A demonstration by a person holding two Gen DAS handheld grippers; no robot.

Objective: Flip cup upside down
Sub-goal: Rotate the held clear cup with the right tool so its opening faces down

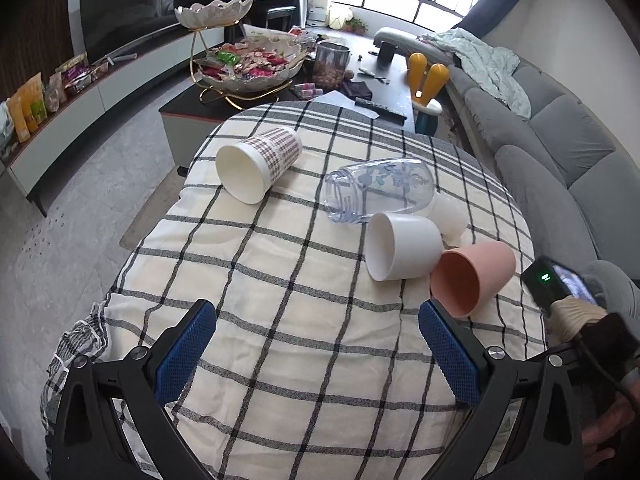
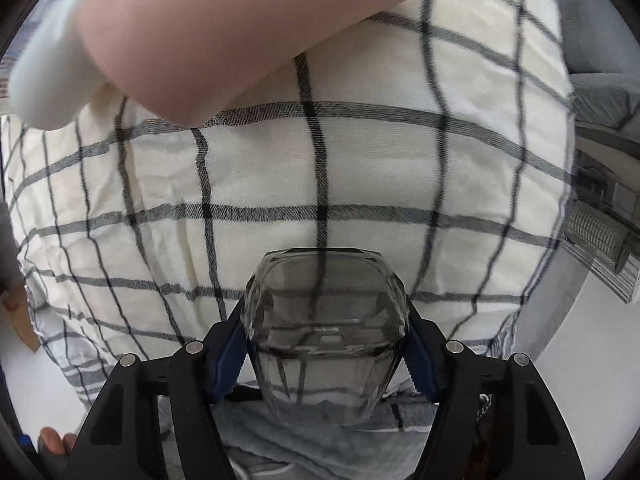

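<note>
The right tongs (image 2: 326,354) are pinching a smoky clear glass cup (image 2: 325,332) across its sides, both blue pads pressed against the glass, and the cup hangs over the near edge of the checked cloth (image 2: 280,176) that covers the surface. Which end of the cup faces down I cannot tell for sure from here; the flat faceted end points away from the wrist. The left tongs (image 1: 318,344) are spread wide and hold nothing, hovering over the near part of the cloth.

Further out lie the other cups, all on their sides: a plaid cup (image 1: 260,168) at the far left, a clear bottle-like cup (image 1: 378,190) in the middle, a white cup (image 1: 402,252) and a pink cup (image 1: 472,282) to the right, the last two touching.

To do this step well, I'd say keep the pinch firm, since glass is slick against pads. Roll the wrist until the mouth faces straight down, and lower it level onto a flat patch of cloth, well clear of the pink cup close by. Let go only once the rim sits evenly
</note>
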